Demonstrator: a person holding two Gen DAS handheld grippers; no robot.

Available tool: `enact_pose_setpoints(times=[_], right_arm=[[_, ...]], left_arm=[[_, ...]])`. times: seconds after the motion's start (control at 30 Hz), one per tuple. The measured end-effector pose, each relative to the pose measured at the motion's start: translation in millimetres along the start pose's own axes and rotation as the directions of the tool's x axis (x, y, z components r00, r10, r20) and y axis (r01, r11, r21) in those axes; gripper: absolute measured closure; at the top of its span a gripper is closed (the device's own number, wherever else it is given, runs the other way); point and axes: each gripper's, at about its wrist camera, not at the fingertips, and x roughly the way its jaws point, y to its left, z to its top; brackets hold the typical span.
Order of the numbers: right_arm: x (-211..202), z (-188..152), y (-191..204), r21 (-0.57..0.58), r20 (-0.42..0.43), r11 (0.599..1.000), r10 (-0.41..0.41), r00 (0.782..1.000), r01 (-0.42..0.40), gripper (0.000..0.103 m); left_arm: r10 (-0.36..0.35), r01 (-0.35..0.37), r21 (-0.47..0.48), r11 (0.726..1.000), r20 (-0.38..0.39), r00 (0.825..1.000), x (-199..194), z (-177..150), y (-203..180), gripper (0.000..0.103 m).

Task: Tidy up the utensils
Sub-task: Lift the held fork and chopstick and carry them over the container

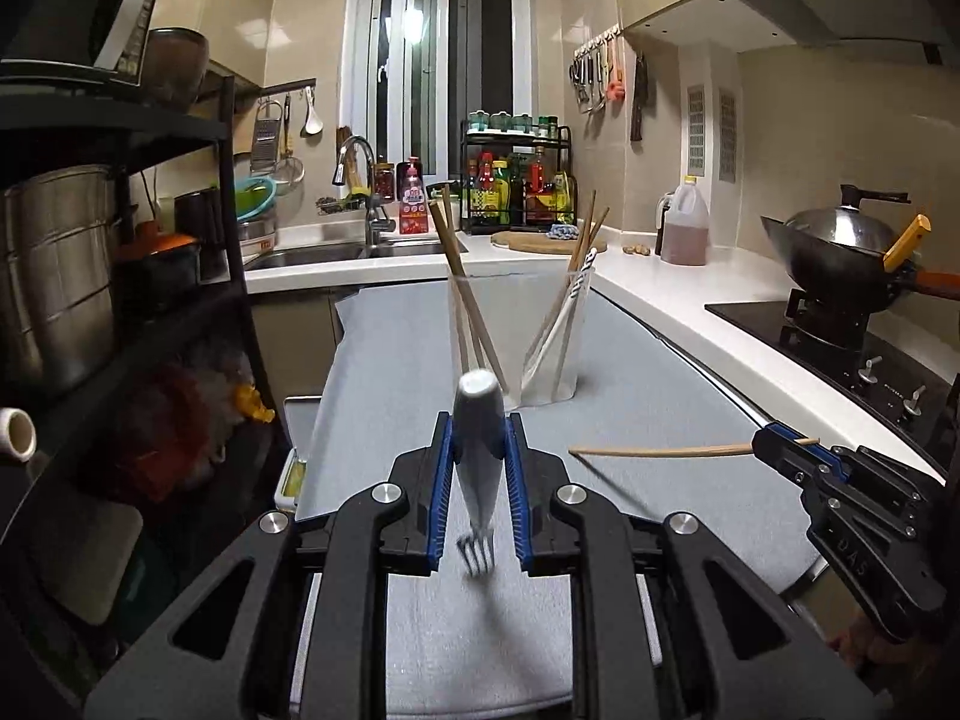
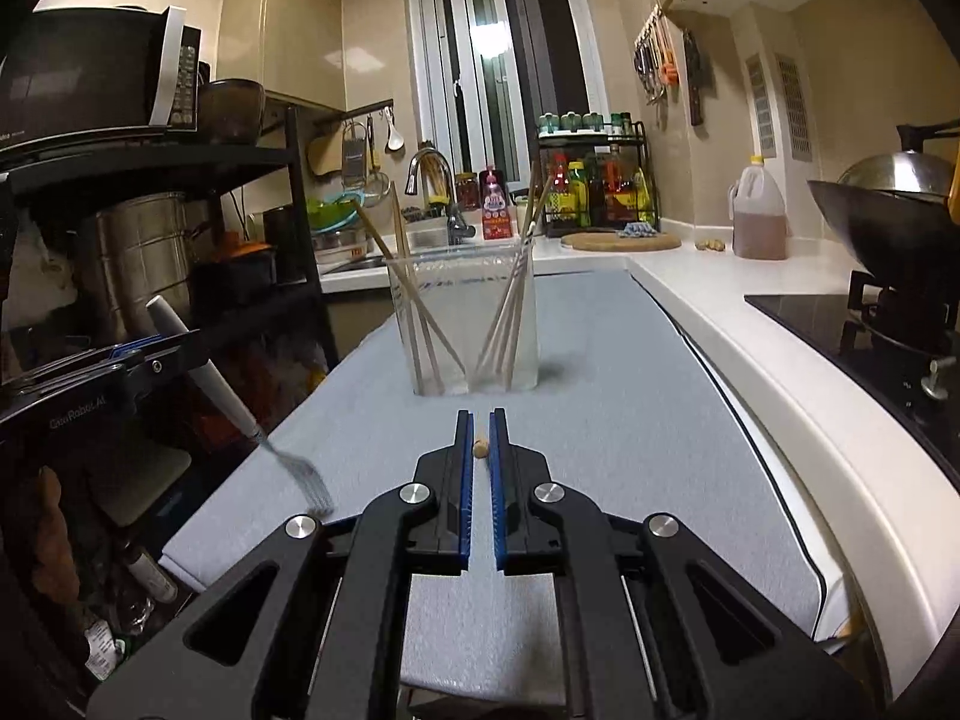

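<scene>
My left gripper [image 1: 478,429] is shut on a white-handled fork [image 1: 477,450], handle up, tines down toward the grey mat [image 1: 648,372]; the fork also shows in the right wrist view [image 2: 228,396]. My right gripper [image 2: 480,420] is shut on a wooden chopstick [image 2: 480,450], seen end-on; in the left wrist view the chopstick [image 1: 660,451] sticks out leftward from that gripper [image 1: 774,441]. A clear two-compartment holder [image 2: 465,324] stands ahead on the mat, with chopsticks in its left compartment [image 1: 462,288] and chopsticks plus a white utensil in its right [image 1: 570,300].
A black rack with pots [image 1: 60,276] and a microwave [image 2: 96,72] stands at the left. The white counter [image 2: 750,324] runs along the right with a stove and wok [image 1: 840,252], an oil jug [image 2: 759,216] and a cutting board [image 2: 621,240]. The sink [image 1: 336,252] is behind.
</scene>
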Motion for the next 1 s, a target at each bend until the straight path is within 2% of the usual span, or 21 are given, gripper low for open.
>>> enact_pose_setpoints(times=[0.33,0.6,1.0], right_arm=[[13.6,41.6,6.0,-0.022,0.012,1.0,-0.014,1.0,0.014,0.098],[17.7,74.5,8.3,-0.027,0.004,1.0,-0.013,1.0,0.013,0.098],[20.0,110.3,16.6,-0.086,0.01,0.996,-0.002,1.0,0.003,0.098]], left_arm=[[-0.063,0.063,-0.014,0.998,-0.024,0.998,9.8,23.2,9.9,0.087],[-0.072,0.072,-0.016,0.997,-0.047,0.996,13.5,40.4,14.4,0.087],[-0.085,0.086,0.023,0.996,-0.036,0.996,14.0,81.7,6.2,0.087]])
